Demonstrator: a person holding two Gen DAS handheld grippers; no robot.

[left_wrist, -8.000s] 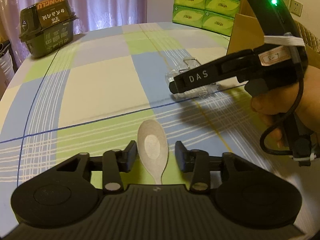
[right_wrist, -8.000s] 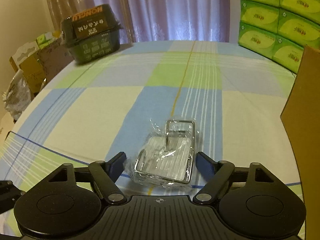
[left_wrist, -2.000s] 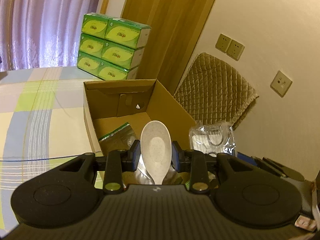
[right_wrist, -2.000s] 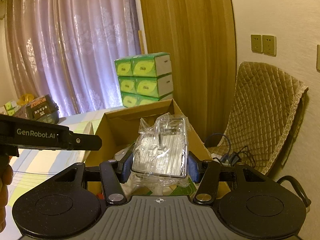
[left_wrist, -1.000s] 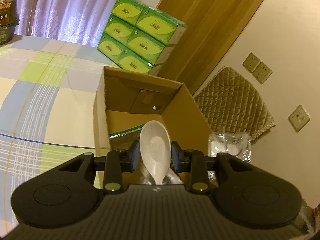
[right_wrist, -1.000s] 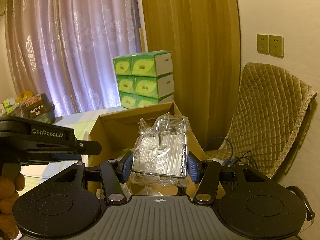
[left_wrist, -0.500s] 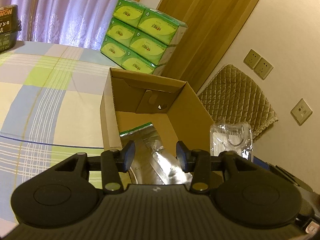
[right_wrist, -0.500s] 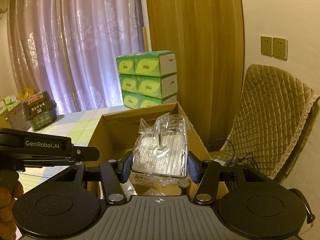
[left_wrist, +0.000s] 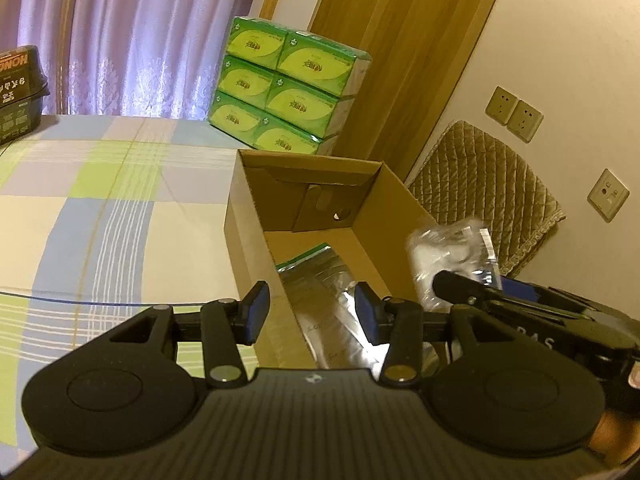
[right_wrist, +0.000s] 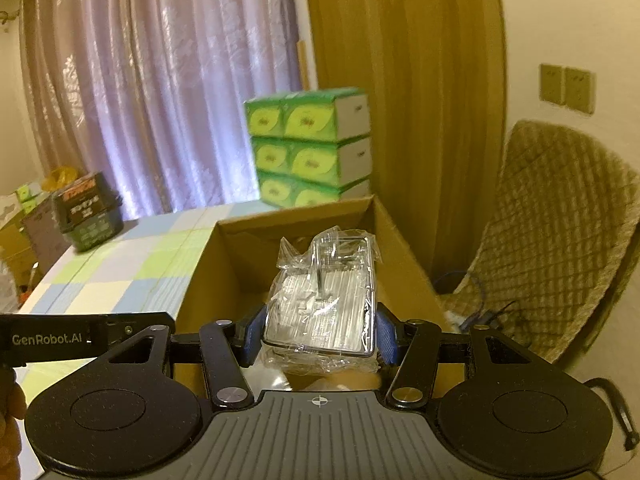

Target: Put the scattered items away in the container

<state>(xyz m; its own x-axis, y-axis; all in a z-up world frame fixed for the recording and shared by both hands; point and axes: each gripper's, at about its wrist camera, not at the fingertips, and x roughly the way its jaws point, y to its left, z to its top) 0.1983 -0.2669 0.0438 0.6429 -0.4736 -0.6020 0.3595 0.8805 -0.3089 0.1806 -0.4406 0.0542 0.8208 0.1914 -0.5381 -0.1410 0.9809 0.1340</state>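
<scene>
Holding in the right gripper (right_wrist: 320, 336) a plastic-wrapped wire rack (right_wrist: 324, 296), clamped by its two long sides between the blue pads, upright and raised above the near end of the open cardboard box (right_wrist: 200, 280). Seen from the left wrist view as a blurred bundle of clear wrap (too smeared to make out the wire), just past the box's right wall and above its rim, not yet inside. Carrying nothing in the left gripper (left_wrist: 311, 312): jaws spread wide, poised over the near left corner of the box, with a silver foil pouch (left_wrist: 320, 280) lying on the box floor below and between them. Standing on the checked counter (left_wrist: 100, 200), the box, near its right edge, with stacked green tissue packs (left_wrist: 284, 92) behind it and a quilted chair (left_wrist: 480, 184) off to the right. Judging by this, at the drop-off step for the rack, with the left side's share apparently done. Next, probably: bring the rack leftward over the open middle of the box, lower it past the rim, then spread the jaws so that it lands beside or on the pouch. Worth minding the loose wrap, likely to cling to a pad on release, and the left gripper close alongside, better drawn clear first.
</scene>
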